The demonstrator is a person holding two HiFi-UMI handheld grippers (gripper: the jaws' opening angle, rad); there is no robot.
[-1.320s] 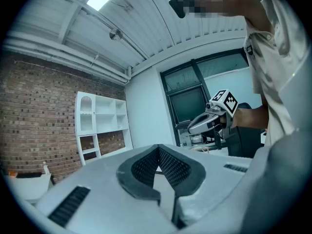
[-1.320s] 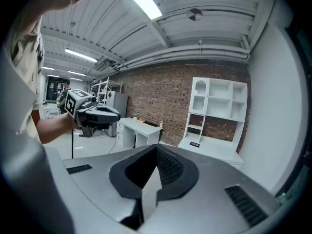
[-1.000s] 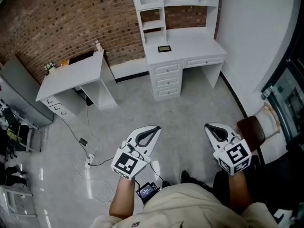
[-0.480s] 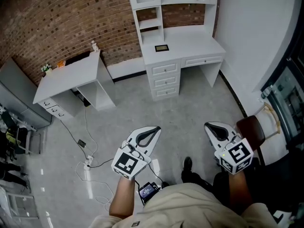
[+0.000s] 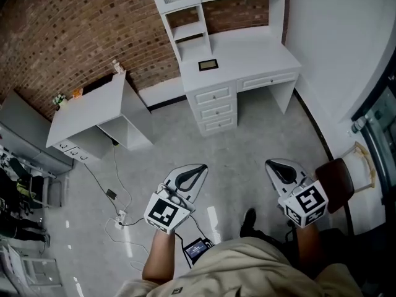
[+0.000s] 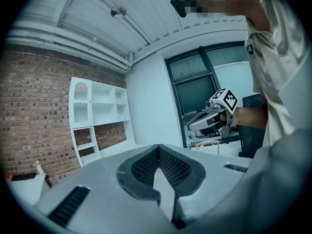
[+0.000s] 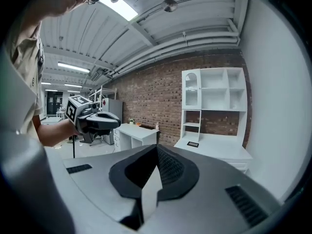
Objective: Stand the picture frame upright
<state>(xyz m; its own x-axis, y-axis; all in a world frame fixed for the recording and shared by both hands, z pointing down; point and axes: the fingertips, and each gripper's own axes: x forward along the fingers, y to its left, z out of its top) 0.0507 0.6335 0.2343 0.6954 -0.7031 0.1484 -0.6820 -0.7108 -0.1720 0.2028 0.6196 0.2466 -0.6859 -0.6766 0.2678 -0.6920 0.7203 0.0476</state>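
On the desk [image 5: 263, 53], picture frame [image 5: 208, 65] flat; left gripper [image 5: 200, 166], right gripper [image 5: 272, 164] closed

A white desk [image 5: 263, 53] with three drawers [image 5: 213, 109] and an open shelf unit [image 5: 185, 17] on top stood against a brick wall [image 5: 74, 23]. To its left a second white desk [image 5: 93, 107] sat at an angle, with a small bottle [image 5: 116, 65] at its far corner. Cables [image 5: 117, 210] trailed over the grey floor [image 5: 260, 135]. A brown chair [image 5: 337, 181] stood near the right wall.
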